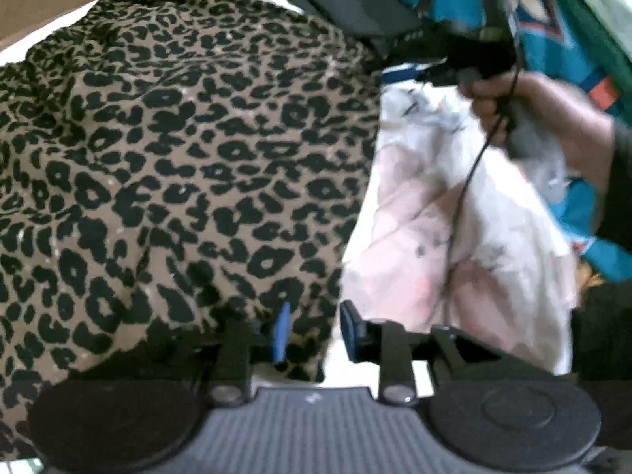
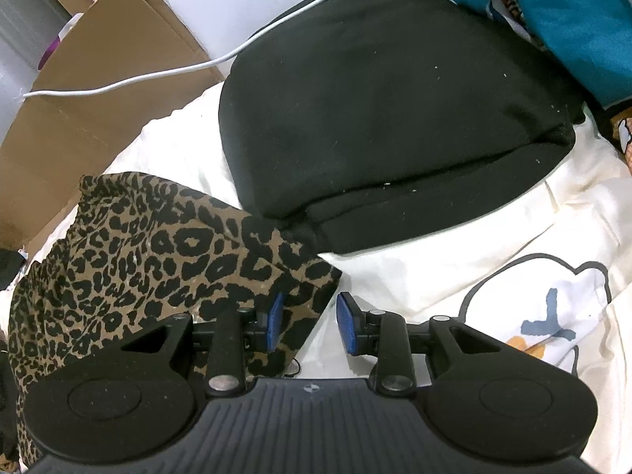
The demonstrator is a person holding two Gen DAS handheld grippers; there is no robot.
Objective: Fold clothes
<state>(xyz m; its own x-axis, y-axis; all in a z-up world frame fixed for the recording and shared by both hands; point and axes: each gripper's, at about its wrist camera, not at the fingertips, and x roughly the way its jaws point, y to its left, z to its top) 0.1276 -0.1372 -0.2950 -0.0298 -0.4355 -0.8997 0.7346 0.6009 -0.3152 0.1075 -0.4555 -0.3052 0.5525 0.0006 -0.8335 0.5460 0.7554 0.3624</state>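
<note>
1. A white sheet [image 2: 454,276] with a cartoon print is covering the work surface, with flattened cardboard [image 2: 98,98] leaning behind it and a white cable [image 2: 158,75] trailing across.
2. The leopard-print garment [image 1: 177,138] is lying rumpled on the sheet, its near corner just beside a folded black garment [image 2: 375,118], which is sitting neat and squared.
3. The left gripper [image 1: 314,331] is hovering at the leopard cloth's right edge, tongs spread; one blue pad is sitting against the fabric, nothing pinched.
4. The right gripper [image 2: 308,324] is hanging over the same garment's corner, tongs likewise spread and holding nothing.
5. In the left view, a hand [image 1: 545,126] on the right tool is blurring past a pale pink garment [image 1: 454,237] and a teal patterned cloth [image 1: 553,19] beyond the leopard piece.
6. By my reading, the leopard garment is the piece in hand, wanting smoothing and a fold: both tongs are needing a firm bite on an edge, well apart.
</note>
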